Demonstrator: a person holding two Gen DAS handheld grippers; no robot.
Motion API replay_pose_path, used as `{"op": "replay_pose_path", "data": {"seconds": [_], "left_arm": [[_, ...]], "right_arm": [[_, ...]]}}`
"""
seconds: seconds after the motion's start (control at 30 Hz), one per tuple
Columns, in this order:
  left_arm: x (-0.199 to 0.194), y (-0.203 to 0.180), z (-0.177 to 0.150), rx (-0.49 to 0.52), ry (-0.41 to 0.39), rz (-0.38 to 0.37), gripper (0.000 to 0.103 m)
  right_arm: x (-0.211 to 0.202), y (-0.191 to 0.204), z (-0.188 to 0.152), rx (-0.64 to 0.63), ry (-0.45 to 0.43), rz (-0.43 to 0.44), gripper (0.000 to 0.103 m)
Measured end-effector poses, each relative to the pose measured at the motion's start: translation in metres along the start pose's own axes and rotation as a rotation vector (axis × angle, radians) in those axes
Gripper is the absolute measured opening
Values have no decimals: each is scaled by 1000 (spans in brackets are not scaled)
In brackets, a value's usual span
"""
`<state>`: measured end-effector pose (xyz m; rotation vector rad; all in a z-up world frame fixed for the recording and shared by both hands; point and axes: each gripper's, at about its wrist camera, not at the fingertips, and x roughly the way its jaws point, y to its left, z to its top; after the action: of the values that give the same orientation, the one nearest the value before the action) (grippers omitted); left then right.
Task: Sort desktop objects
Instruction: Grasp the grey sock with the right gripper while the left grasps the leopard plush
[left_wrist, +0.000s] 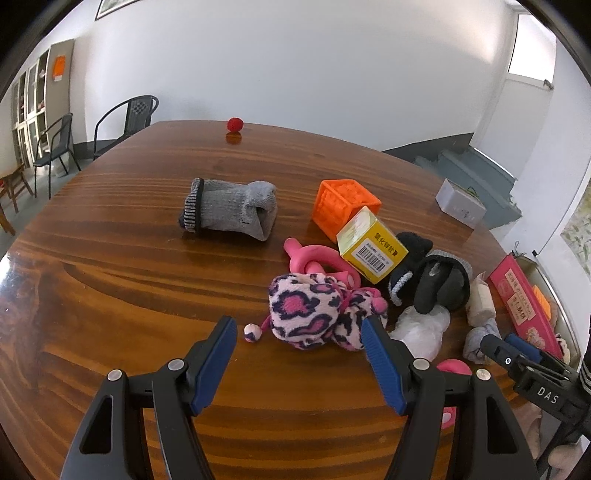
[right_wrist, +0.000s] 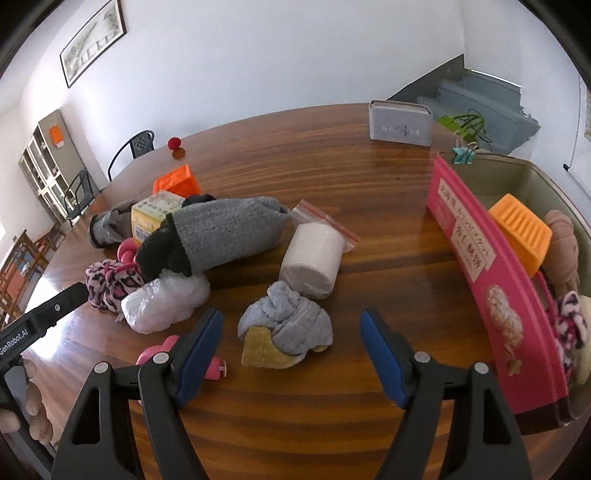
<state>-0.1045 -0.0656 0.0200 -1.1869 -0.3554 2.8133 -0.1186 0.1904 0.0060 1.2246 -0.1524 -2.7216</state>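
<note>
From the left wrist, the left claw (left_wrist: 299, 330) is hanging wide and empty over the wooden desk (left_wrist: 122, 258), nosing at the fluffy pink leopard-print sock bundle (left_wrist: 306, 314); soft and light, best pinched across its bulk.

From the right wrist, the right claw (right_wrist: 291, 325) is gaping, holding nothing, around the crumpled blue-grey and yellow cloth (right_wrist: 284, 328), just below the bagged white roll (right_wrist: 310, 254); limp, probably wanting a deep pinch mid-heap.

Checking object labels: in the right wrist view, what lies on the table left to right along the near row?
Leopard-print sock → crumpled clear plastic bag → blue-and-yellow cloth bundle → pink box → orange comb-like piece in the bin.
</note>
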Motion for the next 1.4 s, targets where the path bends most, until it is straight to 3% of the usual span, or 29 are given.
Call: {"op": "replay_pose_path", "data": {"seconds": [0.13, 0.23, 0.37, 0.73, 0.9, 0.97, 1.13, 1.23, 1.4], "left_arm": [[3, -4, 0, 10, 5, -12, 72], [7, -7, 3, -4, 14, -26, 82], [13, -11, 8, -9, 11, -35, 82], [44, -26, 15, 51, 48, 27, 82], [48, -27, 14, 76, 47, 34, 81], [48, -26, 13, 83, 47, 35, 71], [36, -22, 14, 68, 30, 27, 55], [27, -21, 14, 67, 7, 42, 55], [13, -22, 11, 74, -24, 41, 54]], "right_arm": [[2, -4, -1, 14, 10, 8, 80], [4, -7, 1, 30, 25, 16, 80], [3, -7, 2, 35, 23, 22, 80], [-2, -2, 2, 9, 2, 16, 80], [0, 0, 0, -5, 12, 9, 80], [0, 1, -1, -9, 15, 4, 80], [-4, 7, -3, -43, 3, -19, 60], [-8, 12, -5, -73, -6, -27, 48], [-10, 14, -7, -86, -14, -32, 42]]}}
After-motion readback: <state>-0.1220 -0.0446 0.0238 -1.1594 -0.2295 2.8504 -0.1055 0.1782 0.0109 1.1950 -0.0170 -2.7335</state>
